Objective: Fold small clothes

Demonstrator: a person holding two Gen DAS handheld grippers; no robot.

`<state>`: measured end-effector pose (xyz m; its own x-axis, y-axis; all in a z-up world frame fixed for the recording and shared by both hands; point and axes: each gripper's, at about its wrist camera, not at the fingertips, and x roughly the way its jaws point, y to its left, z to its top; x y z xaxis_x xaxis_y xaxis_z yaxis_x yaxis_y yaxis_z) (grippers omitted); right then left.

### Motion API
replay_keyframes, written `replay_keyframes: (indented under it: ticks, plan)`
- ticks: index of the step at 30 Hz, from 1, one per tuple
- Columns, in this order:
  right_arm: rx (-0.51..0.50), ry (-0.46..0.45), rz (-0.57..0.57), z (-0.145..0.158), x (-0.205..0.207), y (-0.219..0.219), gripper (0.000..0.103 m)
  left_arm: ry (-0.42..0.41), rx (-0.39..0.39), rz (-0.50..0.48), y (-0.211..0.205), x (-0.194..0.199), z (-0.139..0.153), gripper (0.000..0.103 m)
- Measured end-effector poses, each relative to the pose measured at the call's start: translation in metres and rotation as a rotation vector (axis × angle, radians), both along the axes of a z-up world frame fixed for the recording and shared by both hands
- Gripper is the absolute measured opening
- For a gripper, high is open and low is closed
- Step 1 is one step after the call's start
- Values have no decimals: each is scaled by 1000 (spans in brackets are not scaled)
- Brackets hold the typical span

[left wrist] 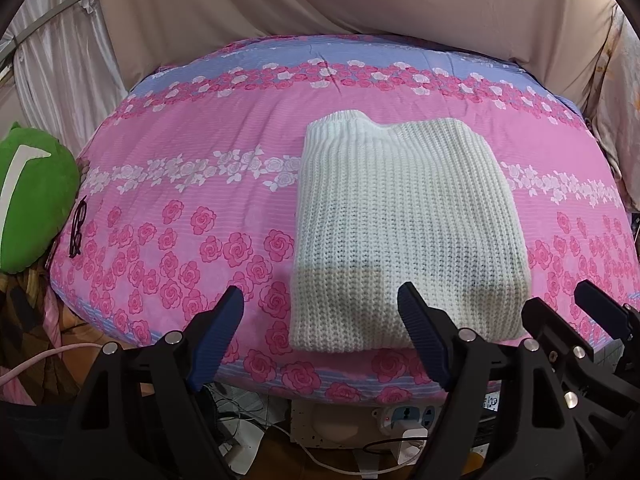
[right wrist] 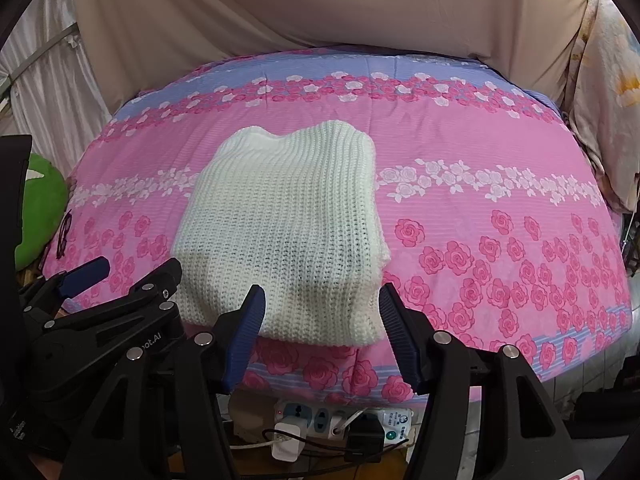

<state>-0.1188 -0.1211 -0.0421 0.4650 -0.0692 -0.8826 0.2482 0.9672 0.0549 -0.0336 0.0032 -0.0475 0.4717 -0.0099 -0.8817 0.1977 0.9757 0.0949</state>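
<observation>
A white knitted sweater (left wrist: pixel 404 228) lies folded into a compact rectangle on the pink rose-print bedcover (left wrist: pixel 180 208); it also shows in the right wrist view (right wrist: pixel 288 236). My left gripper (left wrist: pixel 322 312) is open and empty, hovering at the near edge of the bed, its right finger over the sweater's near edge. My right gripper (right wrist: pixel 320 312) is open and empty, just in front of the sweater's near edge. The right gripper shows at the right of the left wrist view (left wrist: pixel 560 312), and the left gripper at the left of the right wrist view (right wrist: pixel 132 272).
A green plush cushion (left wrist: pixel 32 196) and dark-framed glasses (left wrist: pixel 78 228) lie at the bed's left edge. Power strips with plugs and cables (right wrist: pixel 332 420) sit on the floor below the near edge. Beige cloth (left wrist: pixel 320 0) hangs behind the bed.
</observation>
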Motion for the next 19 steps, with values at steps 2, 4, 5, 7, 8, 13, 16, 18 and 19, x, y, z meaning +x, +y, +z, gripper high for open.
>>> replay_keyframes:
  ticks: [2,4,5,7,8,13,16,18,19]
  plan:
    - [-1,0,0,0,0,0,59,-1,0,0,0,0,0,77]
    - [-1,0,0,0,0,0,59,-5,3,-1,-2,1,0,77]
    - [-1,0,0,0,1,0,59,-7,3,-1,-2,2,0,76]
    - [-2,0,1,0,1,-1,59,-13,5,-4,-3,2,0,75]
    - [-1,0,0,0,1,0,58,-16,6,-7,-4,2,0,75]
    - [-4,5,0,-2,3,3,54,-9,15,-9,-5,3,-2,74]
    - [-9,13,-2,-3,5,4,54,-5,10,-8,-3,5,-2,74]
    - [-9,13,-2,-3,5,4,54,-5,10,-9,-3,6,-2,74]
    - [-10,12,-1,-4,6,4,54,-5,10,-9,-3,5,-2,74]
